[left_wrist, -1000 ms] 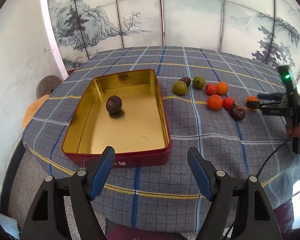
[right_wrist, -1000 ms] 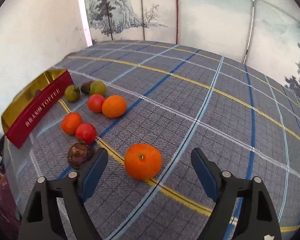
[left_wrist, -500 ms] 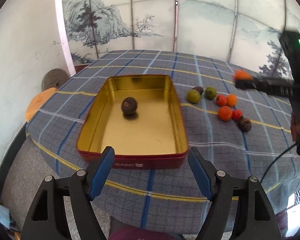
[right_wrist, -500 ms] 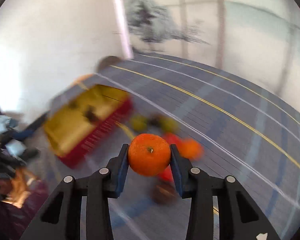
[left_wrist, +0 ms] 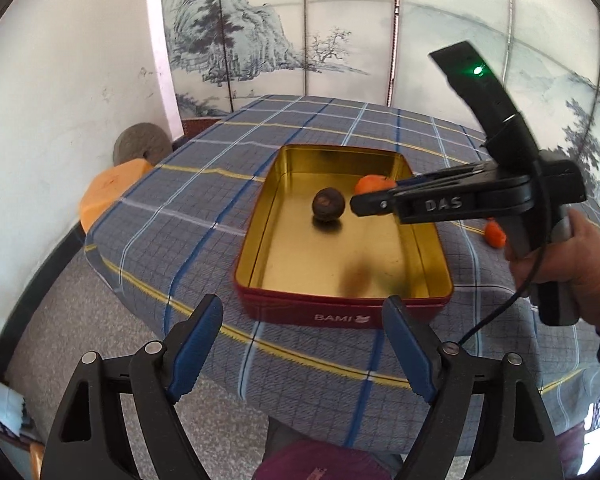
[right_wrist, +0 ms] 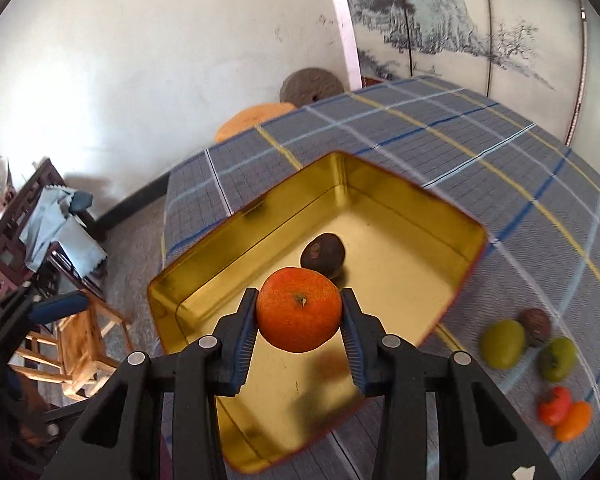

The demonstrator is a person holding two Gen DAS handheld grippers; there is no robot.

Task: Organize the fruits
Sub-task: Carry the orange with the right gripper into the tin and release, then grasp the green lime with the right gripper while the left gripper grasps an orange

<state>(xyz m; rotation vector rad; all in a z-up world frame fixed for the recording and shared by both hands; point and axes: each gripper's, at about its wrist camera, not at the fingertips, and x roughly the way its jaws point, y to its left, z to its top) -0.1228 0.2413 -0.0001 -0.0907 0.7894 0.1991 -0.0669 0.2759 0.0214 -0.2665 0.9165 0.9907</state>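
A checked cloth (left_wrist: 204, 200) covers the surface. Beyond the cloth's far edge stands a painted folding screen (left_wrist: 340, 32). Beside that edge, by the white wall, sit a round grey stone (left_wrist: 140, 146) and an orange cushion (left_wrist: 110, 188). A wooden stool (right_wrist: 88, 344) stands on the floor near the cloth.

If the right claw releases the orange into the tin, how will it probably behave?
The orange is round, so it will likely roll on the tin's smooth floor. It may bump the dark fruit beside it. The tin's walls should keep it inside.
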